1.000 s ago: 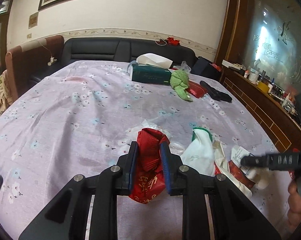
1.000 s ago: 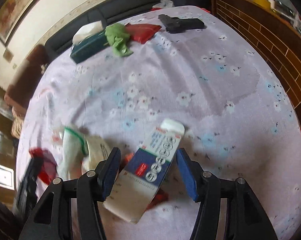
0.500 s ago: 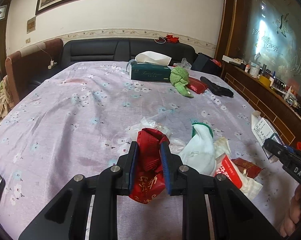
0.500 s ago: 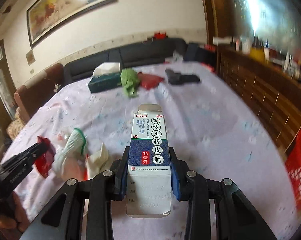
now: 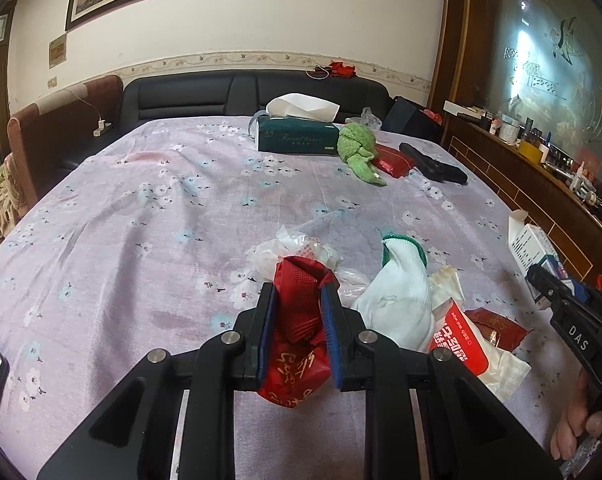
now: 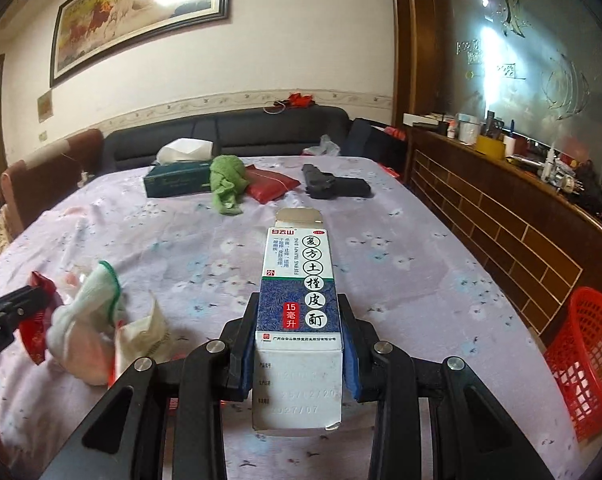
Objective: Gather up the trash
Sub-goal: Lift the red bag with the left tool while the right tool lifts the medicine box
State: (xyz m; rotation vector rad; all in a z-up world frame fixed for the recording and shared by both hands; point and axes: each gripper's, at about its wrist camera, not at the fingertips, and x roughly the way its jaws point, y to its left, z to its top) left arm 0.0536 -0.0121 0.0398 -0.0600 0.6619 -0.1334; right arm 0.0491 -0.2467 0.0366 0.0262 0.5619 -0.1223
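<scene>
Two grippers are each clamped on a piece of trash above a table spread with a lilac flowered cloth. In the left wrist view the left gripper, low centre of the frame, has its blue pads nearly together, pinching a crumpled red wrapper that hangs between and below them. Just right of it on the cloth lie a white glove with a green cuff, a clear plastic scrap and a white-and-red packet, all touching in one heap. In the right wrist view the right gripper, bottom centre, is closed partway against the two sides of a tall white-and-blue medicine carton, which points away from the camera with its far flap open. A red mesh basket stands at the lower right edge of that frame, beside the table. Toward the upper middle of both frames sit a green tissue box, a green cloth, a red pouch and a black object
</scene>
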